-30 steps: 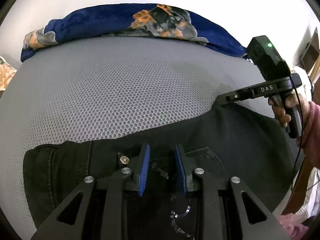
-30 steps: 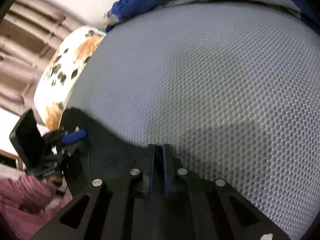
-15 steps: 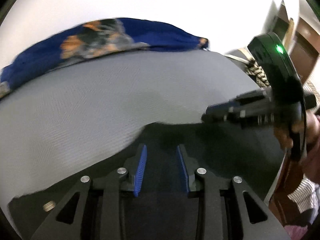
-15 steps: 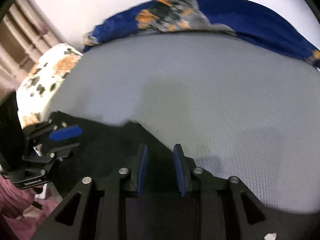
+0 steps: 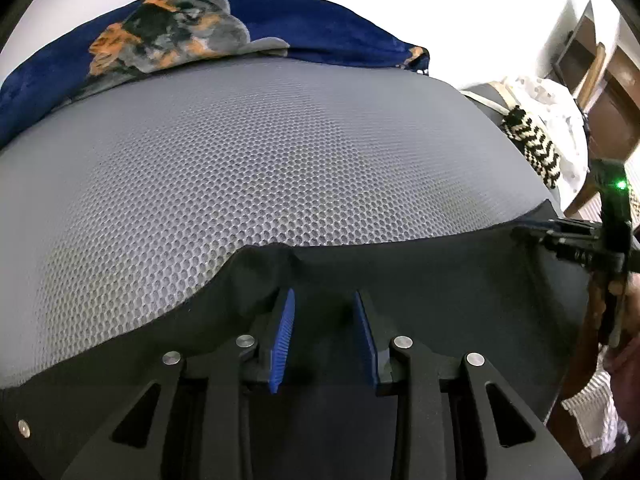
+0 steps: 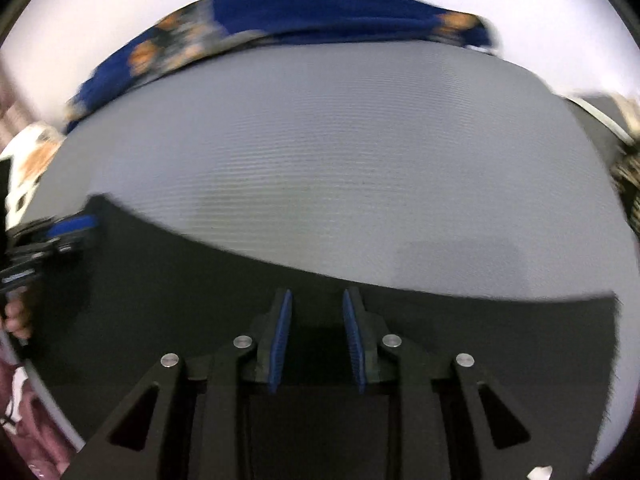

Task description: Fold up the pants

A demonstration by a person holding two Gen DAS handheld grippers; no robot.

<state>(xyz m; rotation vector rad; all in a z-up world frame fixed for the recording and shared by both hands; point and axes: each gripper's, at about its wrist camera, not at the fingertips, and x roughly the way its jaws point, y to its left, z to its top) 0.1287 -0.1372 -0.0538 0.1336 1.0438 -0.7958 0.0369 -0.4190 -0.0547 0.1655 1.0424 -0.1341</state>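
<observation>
Our left gripper (image 5: 324, 332) held low, jaws parted, our right gripper (image 6: 317, 334) likewise parted, both pointing forward, side by side

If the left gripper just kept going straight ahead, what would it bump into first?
Probably the black pants: their edge lies just ahead of the open left gripper. Beyond are the grey mesh mattress and blue blanket, though depth is unclear.

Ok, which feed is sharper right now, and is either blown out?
Left wrist view: sharp, the grey mesh mattress shows each cell, the wall overexposed. Right wrist view: motion-blurred, mesh smeared into streaks, blue blanket and black pants edges soft.
</observation>
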